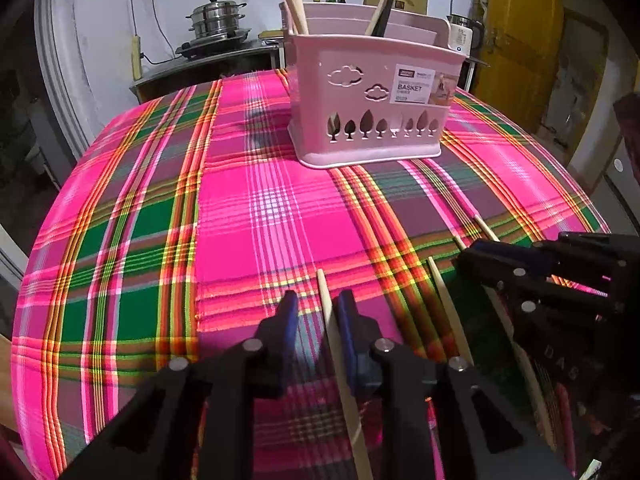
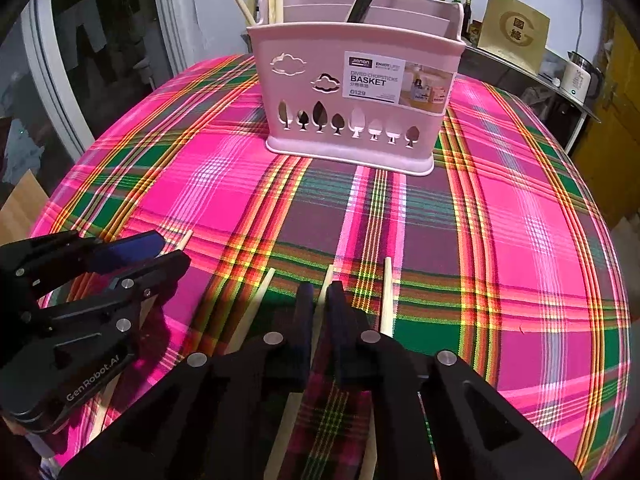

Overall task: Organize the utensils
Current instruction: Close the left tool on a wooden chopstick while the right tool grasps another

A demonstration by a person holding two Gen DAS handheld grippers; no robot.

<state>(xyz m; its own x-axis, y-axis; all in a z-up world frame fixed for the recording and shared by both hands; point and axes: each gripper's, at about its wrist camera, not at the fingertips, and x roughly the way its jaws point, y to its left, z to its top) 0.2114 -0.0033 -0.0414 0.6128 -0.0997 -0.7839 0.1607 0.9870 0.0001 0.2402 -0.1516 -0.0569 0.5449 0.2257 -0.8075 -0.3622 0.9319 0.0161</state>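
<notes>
Pink basket (image 2: 356,92) on pink-green plaid cloth (image 2: 520,240); pale wooden chopsticks (image 1: 340,360).

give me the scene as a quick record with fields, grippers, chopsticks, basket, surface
surface: table under a pink, green and orange plaid cloth
basket: pale pink plastic divided chopstick basket, upright at the far side of the cloth, light wooden and black sticks standing in it
loose chopsticks: four light wooden chopsticks lying on the near cloth
left gripper: fingers either side of one light wooden chopstick; a small gap shows on one side
right gripper: shut on another light wooden chopstick
free: two chopsticks flank it
</notes>
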